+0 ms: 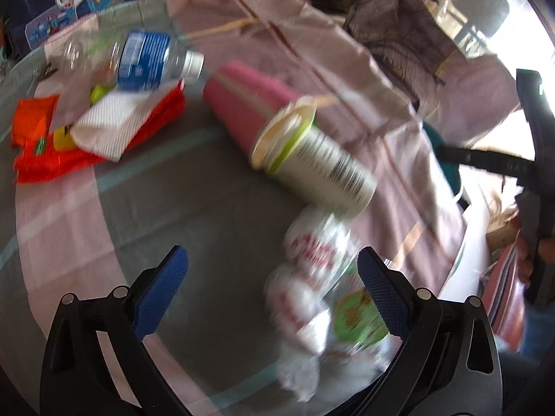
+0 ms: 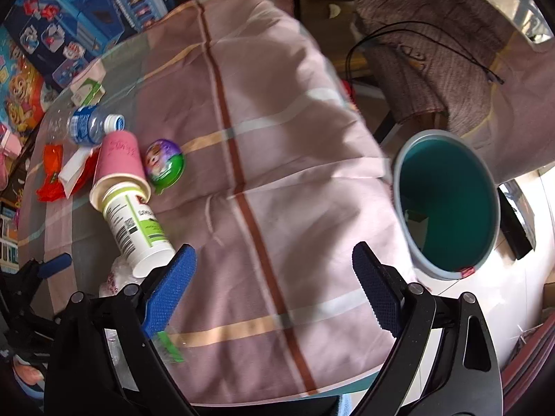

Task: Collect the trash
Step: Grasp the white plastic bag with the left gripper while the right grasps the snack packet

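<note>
Left gripper (image 1: 272,289) spread wide over a crumpled wrapper (image 1: 312,287) on the table (image 1: 194,187), beside the cups (image 1: 312,163): light, soft, crushable, best pinched mid-bunch. Right gripper (image 2: 274,291), open and empty, faces the bin (image 2: 447,204).

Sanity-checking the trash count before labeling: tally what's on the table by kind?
Bottles: 1, water bottle
Cups: 2, pink cup, white cup nested in it
Wrappers: 2, orange wrapper, crumpled clear wrapper
Napkins: 1, white napkin
Toy eggs: 1, purple-green egg
Cartons: 1, small carton
Total: 8
</note>
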`<move>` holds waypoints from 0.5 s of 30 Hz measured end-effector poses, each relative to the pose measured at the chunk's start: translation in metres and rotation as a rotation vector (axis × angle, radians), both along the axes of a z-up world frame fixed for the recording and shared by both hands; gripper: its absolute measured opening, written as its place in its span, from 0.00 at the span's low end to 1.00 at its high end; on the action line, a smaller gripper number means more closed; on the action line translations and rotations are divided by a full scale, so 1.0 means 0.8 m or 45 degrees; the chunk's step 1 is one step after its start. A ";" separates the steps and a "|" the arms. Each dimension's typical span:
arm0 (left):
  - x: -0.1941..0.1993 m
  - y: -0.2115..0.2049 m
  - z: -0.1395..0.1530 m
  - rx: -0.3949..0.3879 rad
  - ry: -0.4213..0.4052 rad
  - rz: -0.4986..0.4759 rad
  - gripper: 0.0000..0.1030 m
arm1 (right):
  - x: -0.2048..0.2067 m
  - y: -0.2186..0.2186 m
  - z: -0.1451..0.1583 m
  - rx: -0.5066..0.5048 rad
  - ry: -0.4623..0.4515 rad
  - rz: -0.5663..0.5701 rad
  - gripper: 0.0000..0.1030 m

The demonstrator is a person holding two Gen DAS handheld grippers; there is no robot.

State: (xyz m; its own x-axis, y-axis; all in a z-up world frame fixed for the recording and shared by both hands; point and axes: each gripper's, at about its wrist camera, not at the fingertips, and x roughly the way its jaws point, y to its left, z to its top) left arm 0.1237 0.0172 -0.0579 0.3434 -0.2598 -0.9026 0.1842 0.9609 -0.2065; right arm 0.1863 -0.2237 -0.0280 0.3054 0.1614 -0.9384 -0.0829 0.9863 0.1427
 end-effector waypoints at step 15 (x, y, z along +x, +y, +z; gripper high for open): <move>-0.035 -0.016 -0.038 0.119 -0.033 -0.109 0.60 | -0.027 0.027 -0.023 0.017 0.109 0.043 0.85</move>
State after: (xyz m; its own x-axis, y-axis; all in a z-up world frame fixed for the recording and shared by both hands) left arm 0.0956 0.0047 -0.0885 0.3469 -0.2046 -0.9153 0.2703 0.9563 -0.1113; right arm 0.1651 -0.2024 -0.0465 0.2184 0.1829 -0.9586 -0.1033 0.9811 0.1637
